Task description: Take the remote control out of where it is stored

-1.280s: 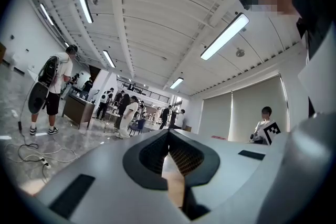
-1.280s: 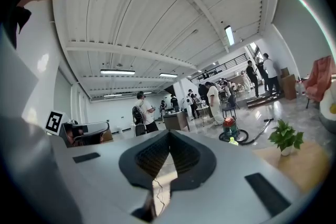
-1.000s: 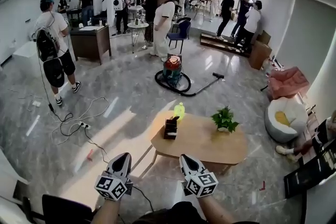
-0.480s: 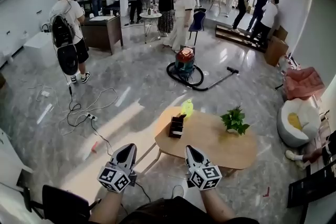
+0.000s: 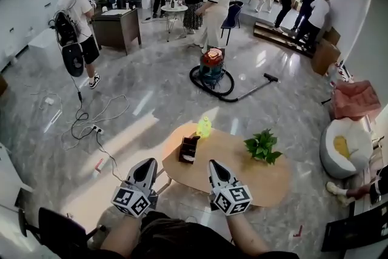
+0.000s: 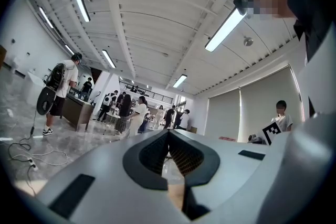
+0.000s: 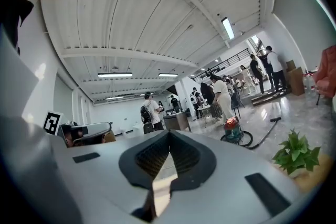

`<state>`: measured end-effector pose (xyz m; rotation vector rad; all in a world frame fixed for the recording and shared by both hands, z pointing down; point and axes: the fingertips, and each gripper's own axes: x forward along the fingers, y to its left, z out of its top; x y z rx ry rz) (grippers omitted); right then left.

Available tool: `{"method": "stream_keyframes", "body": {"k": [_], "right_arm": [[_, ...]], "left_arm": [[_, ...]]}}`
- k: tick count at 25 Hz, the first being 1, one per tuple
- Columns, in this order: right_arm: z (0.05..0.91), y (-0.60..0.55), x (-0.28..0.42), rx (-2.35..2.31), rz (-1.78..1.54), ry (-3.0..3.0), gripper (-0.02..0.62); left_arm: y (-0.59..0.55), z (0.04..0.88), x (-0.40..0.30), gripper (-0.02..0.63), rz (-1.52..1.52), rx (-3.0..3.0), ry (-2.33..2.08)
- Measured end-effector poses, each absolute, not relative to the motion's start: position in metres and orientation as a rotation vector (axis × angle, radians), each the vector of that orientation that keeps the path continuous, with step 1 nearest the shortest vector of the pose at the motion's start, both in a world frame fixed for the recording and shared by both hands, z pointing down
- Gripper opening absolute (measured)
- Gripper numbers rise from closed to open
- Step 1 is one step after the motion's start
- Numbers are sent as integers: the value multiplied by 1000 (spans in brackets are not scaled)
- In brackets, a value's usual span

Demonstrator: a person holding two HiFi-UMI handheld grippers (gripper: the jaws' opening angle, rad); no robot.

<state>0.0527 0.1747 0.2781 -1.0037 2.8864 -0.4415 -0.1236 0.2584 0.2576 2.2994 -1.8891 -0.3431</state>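
A dark open-top holder (image 5: 188,148) stands on the left part of the oval wooden coffee table (image 5: 236,176). Something pale sticks out of the holder, and I cannot make out a remote control in it. My left gripper (image 5: 147,164) is shut and empty, its tip just short of the table's near left edge. My right gripper (image 5: 213,165) is also shut and empty, its tip over the table's near edge, to the right of and nearer than the holder. In the gripper views the left gripper (image 6: 169,134) and the right gripper (image 7: 169,134) each show jaws meeting at a point.
A yellow-green bottle (image 5: 204,126) and a potted plant (image 5: 262,147) share the table. Beyond it lie a vacuum cleaner (image 5: 212,67) with its hose, floor cables (image 5: 85,124), a dark desk (image 5: 118,27) and several standing people. A beanbag seat (image 5: 341,148) is at right.
Both grippers and the head view have come closer to the coffee table; the gripper tips now reach its near edge. Both grippers stay shut.
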Motion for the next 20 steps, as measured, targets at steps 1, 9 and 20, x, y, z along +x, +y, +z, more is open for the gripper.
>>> {"method": "stream_keyframes", "body": {"k": [1, 9, 20], "right_arm": [[279, 168, 56, -1005, -448, 2886, 8], [300, 117, 77, -1076, -455, 2898, 8], [331, 28, 30, -1154, -531, 2917, 8]], "left_arm": [[251, 259, -118, 6, -338, 2300, -1878], [193, 280, -120, 6, -264, 2298, -1856], [90, 321, -155, 6, -144, 2315, -1751]]}}
